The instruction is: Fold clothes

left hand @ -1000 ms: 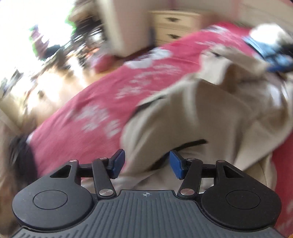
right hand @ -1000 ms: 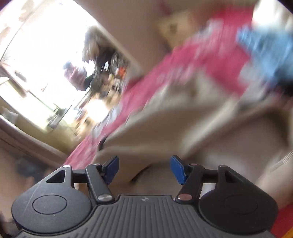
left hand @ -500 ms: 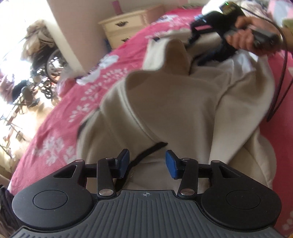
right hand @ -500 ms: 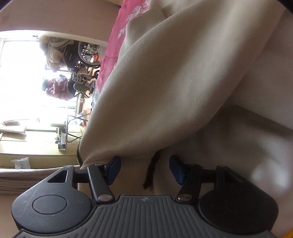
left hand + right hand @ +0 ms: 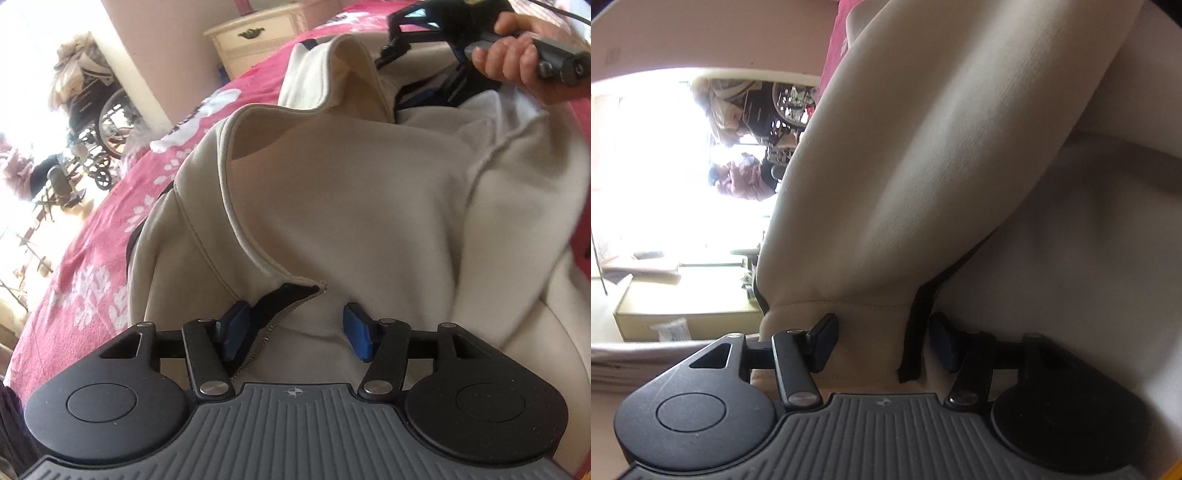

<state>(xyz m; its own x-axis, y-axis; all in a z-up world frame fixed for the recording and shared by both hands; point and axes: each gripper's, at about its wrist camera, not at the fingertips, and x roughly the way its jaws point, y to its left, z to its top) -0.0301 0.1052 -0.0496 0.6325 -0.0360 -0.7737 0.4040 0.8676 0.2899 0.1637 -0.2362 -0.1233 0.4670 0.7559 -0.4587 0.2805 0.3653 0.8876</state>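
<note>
The left gripper (image 5: pixel 293 334) is opening, its blue pads clear of the beige zip-up jacket (image 5: pixel 332 206) bunched between them, low in frame. The right gripper (image 5: pixel 882 341) is closing around the jacket's hem, not yet pressing. A floral pink bedspread (image 5: pixel 92 266) lies at left.

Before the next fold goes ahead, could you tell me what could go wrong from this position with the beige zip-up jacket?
1. The left gripper is opening over the beige zip-up jacket; its pads stand clear, so the cloth may slip.
2. The black zipper edge lies between the fingers and might snag.
3. The right gripper is closing around a hem beside a black trim; it may catch several layers and skew the fold on the pink floral bedspread.
</note>
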